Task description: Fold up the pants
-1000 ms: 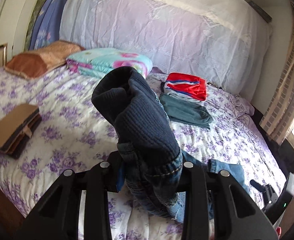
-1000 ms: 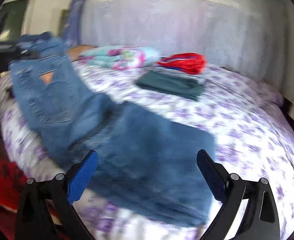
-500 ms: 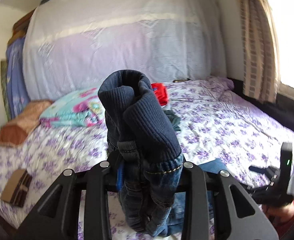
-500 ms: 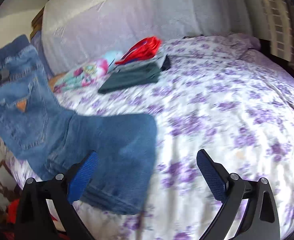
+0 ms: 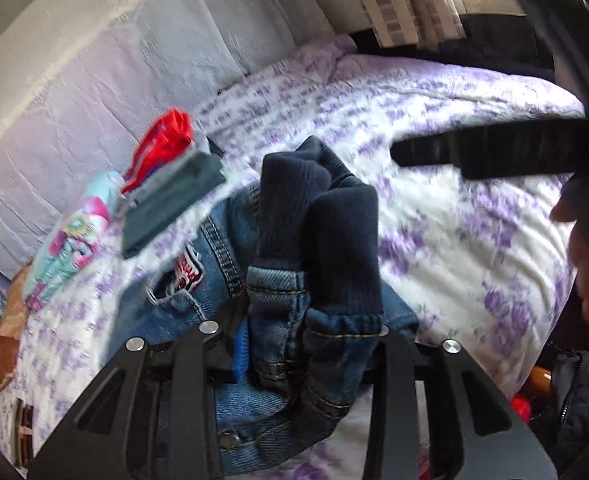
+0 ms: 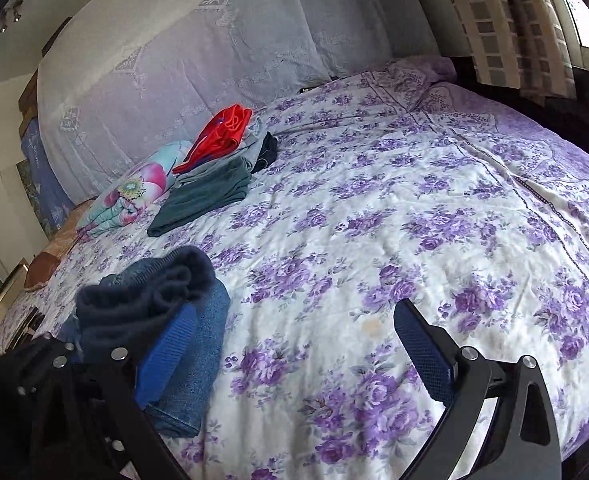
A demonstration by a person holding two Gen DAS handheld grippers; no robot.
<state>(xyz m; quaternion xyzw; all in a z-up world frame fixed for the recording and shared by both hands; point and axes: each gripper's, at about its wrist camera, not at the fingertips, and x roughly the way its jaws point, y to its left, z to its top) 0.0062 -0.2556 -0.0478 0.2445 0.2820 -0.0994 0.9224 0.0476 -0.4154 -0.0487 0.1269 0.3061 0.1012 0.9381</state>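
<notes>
- Since the earlier frames, the blue denim pants [image 5: 214, 288] with the dark navy ribbed waistband [image 5: 318, 216] have been carried from a raised, hanging position over to the middle of the bed, where most of the denim now lies on the white bedspread with purple flowers [image 6: 374, 220].
- The left gripper [image 5: 310, 336] is clamped on the bunched waistband end of the pants; its fingers have just been opening slightly, with the denim and ribbed fabric still pressed between them.
- In the left wrist view, the waistband stands upright between the fingers, and a red-and-white patch [image 5: 188, 272] on the denim is seen to the left of it.
- The right gripper [image 6: 294, 344] is held with its blue-padded fingers [image 6: 422, 348] wide apart and nothing between them; it hovers over bare bedspread.
- In the right wrist view, the pants lie at the lower left, just behind the gripper's left finger.
- A folded dark green garment [image 6: 206, 196], a red folded garment [image 6: 218, 136] and a turquoise floral bundle [image 6: 134, 196] lie near the pale lace-covered headboard [image 6: 214, 52], well apart from the pants.
- A checked beige curtain [image 6: 506, 20] hangs at the upper right.
</notes>
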